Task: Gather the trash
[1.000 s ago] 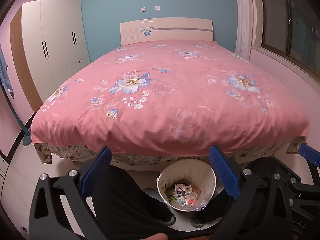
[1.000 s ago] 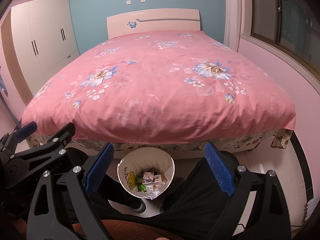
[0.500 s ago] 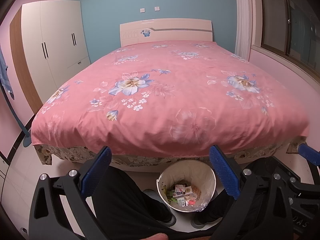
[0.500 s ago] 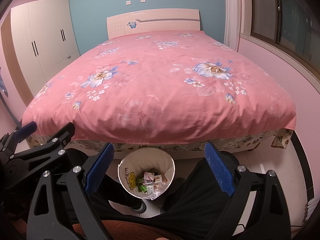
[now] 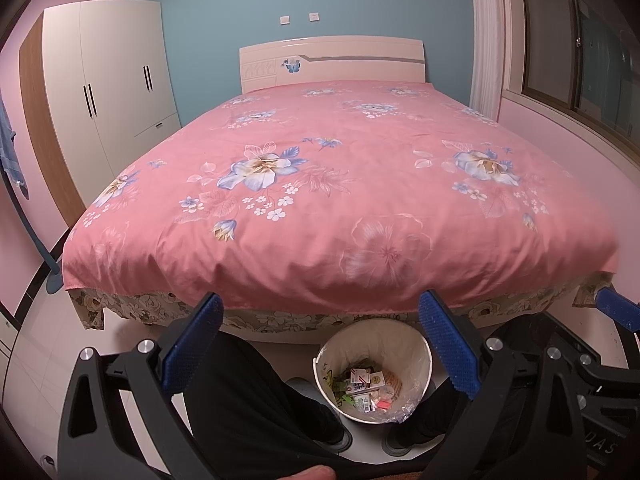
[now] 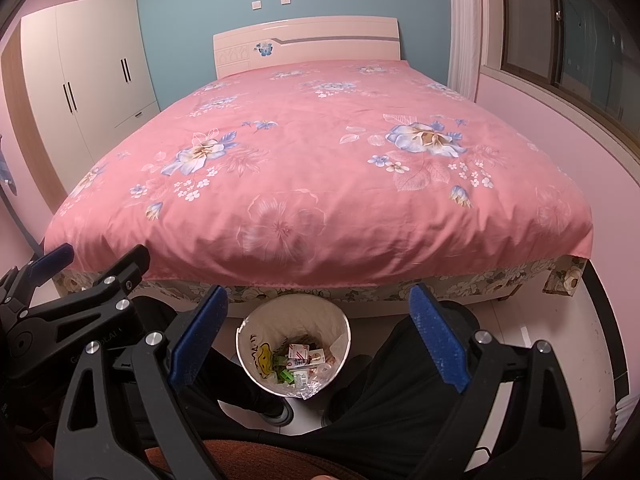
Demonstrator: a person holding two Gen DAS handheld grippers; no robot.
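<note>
A white trash bin [image 5: 416, 344] stands on the floor at the foot of the bed, between the person's feet. It also shows in the right wrist view [image 6: 250, 334]. It holds several small boxes and wrappers [image 5: 366, 388] [image 6: 302, 358]. My left gripper [image 5: 320, 312] is open and empty, held above and just short of the bin. My right gripper [image 6: 318, 304] is open and empty, at about the same height beside it. No trash shows on the pink floral bedspread [image 5: 340, 184].
The bed [image 6: 320, 160] fills the middle of the room, headboard [image 5: 332, 62] against the blue wall. A white wardrobe [image 5: 108, 80] stands left. A window ledge [image 6: 560, 92] runs along the right. The person's black-trousered legs [image 5: 248, 400] flank the bin.
</note>
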